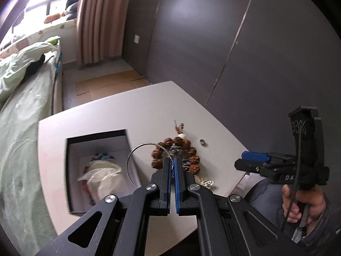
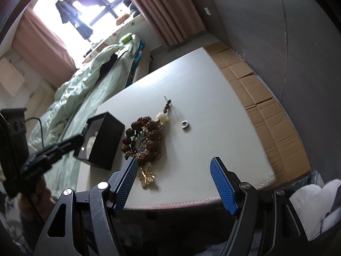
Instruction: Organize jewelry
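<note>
I see a bedroom with smooth dark grey wall panels (image 1: pixel 213 32) on the far side. Pleated dusty-pink curtains (image 1: pixel 102 19) hang beside a bright, overexposed window (image 2: pixel 89 2) that floods the room with daylight. Along the left runs a bed under a rumpled pale green quilt (image 2: pixel 91 68). The white padded table (image 2: pixel 202 89) stands beside it, and flattened brown cardboard sheets (image 2: pixel 262 98) cover the floor along the wall.

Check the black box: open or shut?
Open. The black box has no lid on; white cloth shows inside in the left wrist view.
</note>
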